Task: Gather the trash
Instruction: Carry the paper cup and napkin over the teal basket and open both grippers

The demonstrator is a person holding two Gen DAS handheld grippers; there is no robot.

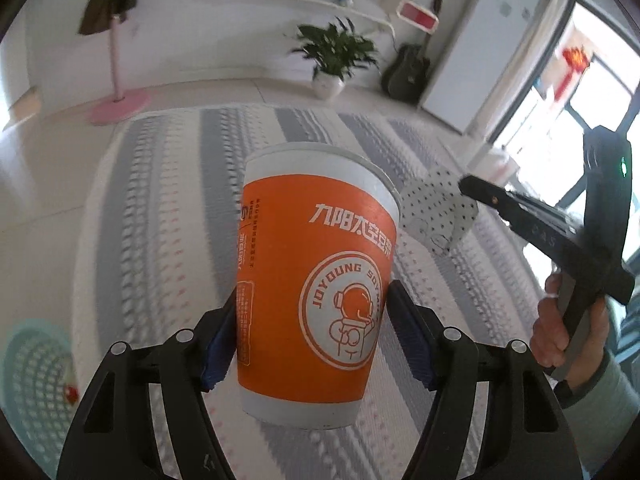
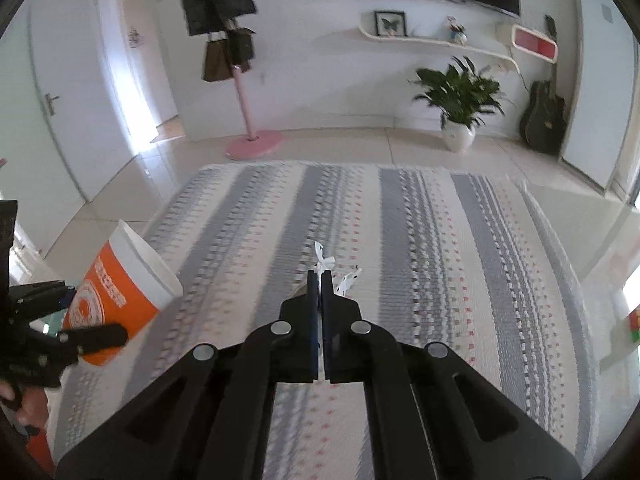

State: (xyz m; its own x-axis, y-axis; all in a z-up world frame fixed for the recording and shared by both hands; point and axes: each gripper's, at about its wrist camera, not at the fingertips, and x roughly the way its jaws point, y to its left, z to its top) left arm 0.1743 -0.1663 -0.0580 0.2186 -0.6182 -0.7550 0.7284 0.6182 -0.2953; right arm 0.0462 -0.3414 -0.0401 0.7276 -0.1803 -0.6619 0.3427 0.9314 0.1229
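My left gripper (image 1: 312, 304) is shut on an orange and white paper cup (image 1: 316, 280) and holds it upright above the striped rug (image 1: 168, 208). The cup also shows at the left of the right wrist view (image 2: 120, 292), tilted, in the left gripper (image 2: 80, 320). My right gripper (image 2: 320, 280) is shut on a white wrapper with black dots (image 2: 344, 282), whose edges stick out past the fingertips. In the left wrist view the right gripper (image 1: 468, 188) holds that dotted wrapper (image 1: 440, 210) to the right of the cup.
A teal mesh basket (image 1: 32, 384) stands on the floor at the lower left. Beyond the rug are a pink coat stand (image 2: 250, 136), a potted plant (image 2: 460, 112), a guitar (image 2: 544, 116) and a white cabinet (image 1: 480, 48).
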